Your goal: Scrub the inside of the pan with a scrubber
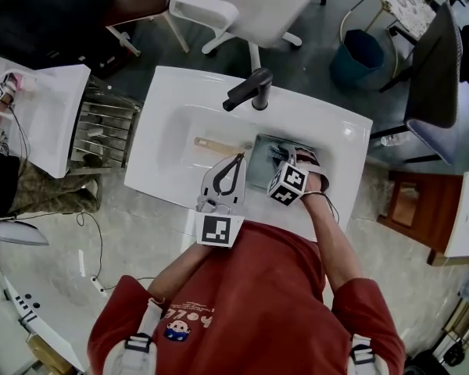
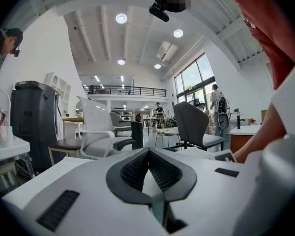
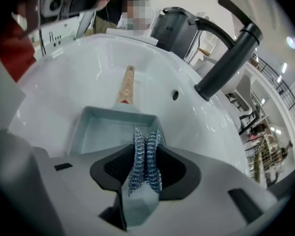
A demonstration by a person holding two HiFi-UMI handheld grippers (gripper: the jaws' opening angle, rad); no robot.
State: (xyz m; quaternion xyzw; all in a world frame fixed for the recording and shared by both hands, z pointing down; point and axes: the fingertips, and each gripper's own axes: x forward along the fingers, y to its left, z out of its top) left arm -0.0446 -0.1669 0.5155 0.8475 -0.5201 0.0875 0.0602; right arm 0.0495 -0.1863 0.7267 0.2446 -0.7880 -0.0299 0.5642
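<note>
nearest the person, the left claw (image 2: 148,151) is held up off the sink with its jaws pressed together on nothing. its own view looks out across the room, not at the work.

just beside it, the right claw (image 3: 146,146) is pinching the scrubber (image 3: 144,163) - a wad of silvery wire mesh, squeezed to a narrow waist between the pads, with a lobe standing proud of the tips. the mesh looks light and springy and will likely flatten under load. take hold across its middle, as here, and leave enough proud of the jaws that the wire, not the claw, meets the metal.

past the tips lies the pan (image 3: 101,132), a square, shallow, grey-blue tray sitting flat in the bowl of the white sink (image 3: 64,77). its wooden handle (image 3: 125,85) points away from the right claw, along the bowl. the scrubber hangs over the pan's near rim; whether it touches cannot be told.

the pan looks stiff and fairly light, so on glazed ceramic it will probably skate when pushed. the handle is the natural place to steady it - the idle left claw is near enough to serve.

behind the bowl stands the black faucet (image 3: 228,53), its spout reaching over the sink. beyond that, a white chair (image 1: 250,6) stands on the floor.
</note>
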